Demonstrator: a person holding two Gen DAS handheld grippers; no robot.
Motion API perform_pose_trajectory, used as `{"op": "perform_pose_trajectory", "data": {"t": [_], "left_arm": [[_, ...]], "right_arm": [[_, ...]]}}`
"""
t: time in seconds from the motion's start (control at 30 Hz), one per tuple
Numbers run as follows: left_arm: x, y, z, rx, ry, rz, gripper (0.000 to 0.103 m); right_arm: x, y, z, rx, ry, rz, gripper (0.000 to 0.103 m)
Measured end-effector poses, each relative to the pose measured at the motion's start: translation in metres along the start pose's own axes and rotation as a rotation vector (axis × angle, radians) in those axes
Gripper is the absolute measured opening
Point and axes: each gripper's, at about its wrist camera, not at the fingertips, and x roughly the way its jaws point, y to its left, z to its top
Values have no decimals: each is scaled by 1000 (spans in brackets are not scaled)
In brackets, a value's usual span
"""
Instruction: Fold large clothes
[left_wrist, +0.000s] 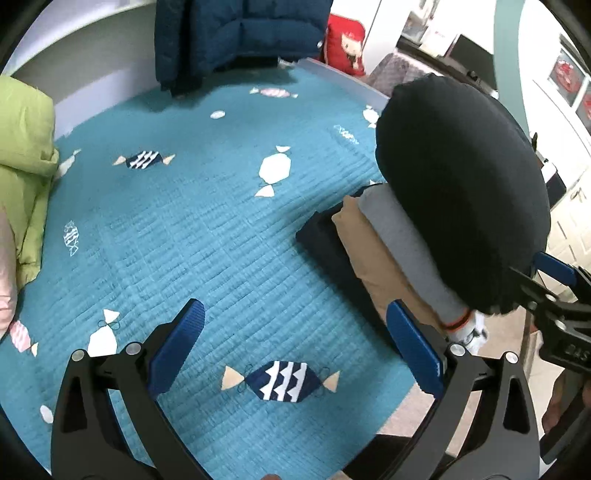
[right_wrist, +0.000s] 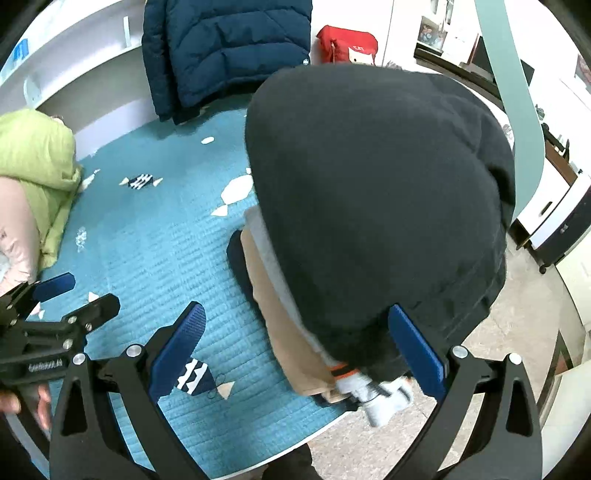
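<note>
At the bed's left edge lie a lime-green puffy quilted jacket (right_wrist: 35, 162) and a pale pink one, and a navy quilted down jacket (left_wrist: 236, 33) hangs over the far edge of the teal candy-print bed cover (left_wrist: 177, 229); your left gripper (left_wrist: 295, 354) hovers over bare cover, fingers spread wide and empty. These jackets look light, soft and slippery, so pinch a hem or shoulder seam. At the right edge a black folded garment (right_wrist: 376, 206) tops the stack, your right gripper (right_wrist: 306, 350) gaping around it without clamping.

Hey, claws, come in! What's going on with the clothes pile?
Left claw open, empty. Right claw open, empty. Black garment tops folded stack. Nothing blocking.
</note>
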Motion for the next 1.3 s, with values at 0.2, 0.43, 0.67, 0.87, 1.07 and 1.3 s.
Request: {"op": "perform_pose_trajectory", "data": {"t": [0.2,0.43,0.67,0.87,1.07,1.3], "left_arm": [[7,3,-41,-32,-82,36,99],[-15,-2,-80,-81,-213,103,99],[-86,-30,-122,-113,-299,186,99],[-146,-65,-160,-106,-384,243,99],[-195,-95,-189,-98,-430,316,99],[-243,-126,-223,-80,-488,397,99]], "right_arm": [[13,25,-36,-70,-61,-18,96],[-5,25,-78,-61,-159,18,96],[-75,22,-106,-106,-244,39,96],[-127,7,-141,-77,-300,67,96],[-175,-3,-166,-68,-356,108,96],[-218,-12,-195,-75,-411,138,96]]}}
